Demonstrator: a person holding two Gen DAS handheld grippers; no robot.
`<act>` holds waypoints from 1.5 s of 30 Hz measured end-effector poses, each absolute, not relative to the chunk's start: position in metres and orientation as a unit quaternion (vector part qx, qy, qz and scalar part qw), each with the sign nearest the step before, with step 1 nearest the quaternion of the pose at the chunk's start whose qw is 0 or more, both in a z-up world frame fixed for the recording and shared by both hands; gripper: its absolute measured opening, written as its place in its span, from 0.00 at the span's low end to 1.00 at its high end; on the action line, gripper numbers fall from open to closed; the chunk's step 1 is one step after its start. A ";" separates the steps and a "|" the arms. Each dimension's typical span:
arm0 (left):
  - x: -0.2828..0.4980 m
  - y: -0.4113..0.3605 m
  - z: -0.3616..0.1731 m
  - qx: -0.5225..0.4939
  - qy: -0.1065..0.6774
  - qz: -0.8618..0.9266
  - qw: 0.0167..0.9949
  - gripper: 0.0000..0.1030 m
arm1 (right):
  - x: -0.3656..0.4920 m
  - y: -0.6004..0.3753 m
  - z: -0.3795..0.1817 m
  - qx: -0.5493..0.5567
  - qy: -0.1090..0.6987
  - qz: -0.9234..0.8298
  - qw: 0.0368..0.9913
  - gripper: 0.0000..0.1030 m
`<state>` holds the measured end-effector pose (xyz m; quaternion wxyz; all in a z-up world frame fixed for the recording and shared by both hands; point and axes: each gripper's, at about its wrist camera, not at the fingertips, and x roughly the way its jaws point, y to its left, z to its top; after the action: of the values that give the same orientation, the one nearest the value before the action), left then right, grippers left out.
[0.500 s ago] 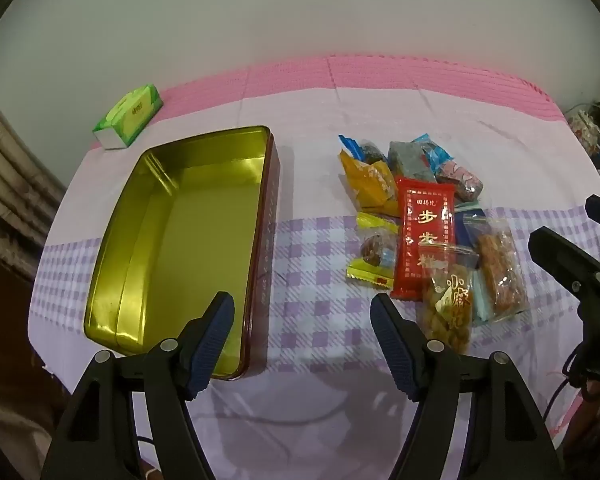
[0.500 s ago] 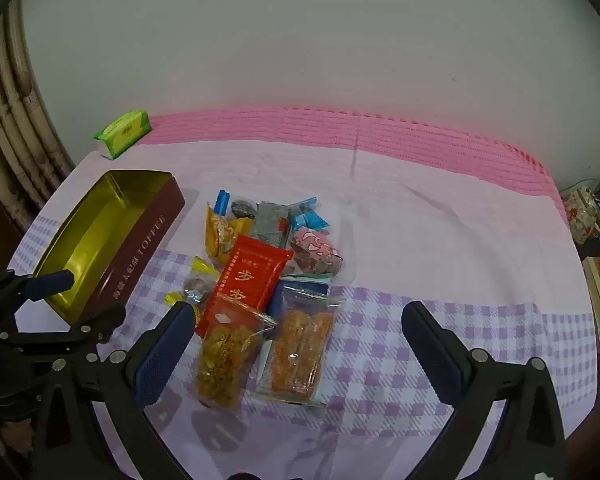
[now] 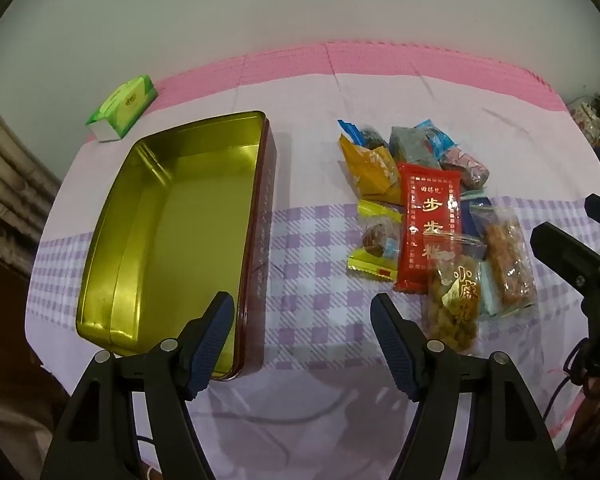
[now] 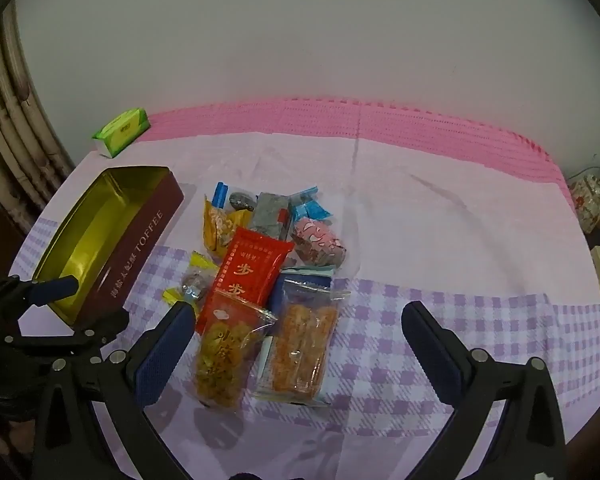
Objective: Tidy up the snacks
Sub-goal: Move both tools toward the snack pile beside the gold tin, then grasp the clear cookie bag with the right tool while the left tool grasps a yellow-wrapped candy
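Note:
An open gold-lined toffee tin with dark red walls lies empty on the left of the table; it also shows in the right wrist view. A pile of wrapped snacks sits right of it: a red packet, a clear bag of yellow puffs, a clear pack of orange bars, and smaller sweets. My left gripper is open and empty, near the tin's front right corner. My right gripper is open and empty, above the two clear packs.
A green tissue pack lies at the back left corner. The table has a pink and purple-check cloth. Bamboo furniture stands at the left, cluttered shelves at the right. A white wall is behind.
Both grippers have moved very slightly; the scene looks almost the same. Nothing was taken hold of or let go.

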<state>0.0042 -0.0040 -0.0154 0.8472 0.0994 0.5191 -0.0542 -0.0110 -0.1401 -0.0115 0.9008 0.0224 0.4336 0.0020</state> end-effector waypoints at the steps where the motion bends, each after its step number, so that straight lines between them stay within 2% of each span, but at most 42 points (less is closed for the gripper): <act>1: 0.004 -0.004 -0.016 0.100 0.520 -0.054 0.847 0.69 | -0.011 -0.140 -0.013 0.021 0.434 0.001 0.901 1.00; 14: 0.008 -0.002 -0.022 0.101 0.523 -0.048 0.845 0.69 | -0.005 -0.142 -0.019 0.015 0.439 0.000 0.898 0.99; 28: 0.012 0.002 -0.026 0.094 0.526 -0.043 0.844 0.69 | -0.003 -0.138 -0.026 0.009 0.451 0.008 0.892 0.90; 45: 0.015 0.010 -0.025 0.083 0.519 -0.043 0.849 0.69 | 0.002 -0.143 -0.044 0.020 0.484 0.007 0.875 0.65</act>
<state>0.0152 0.0103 -0.0246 0.8494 0.0835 0.5193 -0.0428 0.0025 -0.1430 -0.0436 0.8747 0.0202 0.4842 0.0068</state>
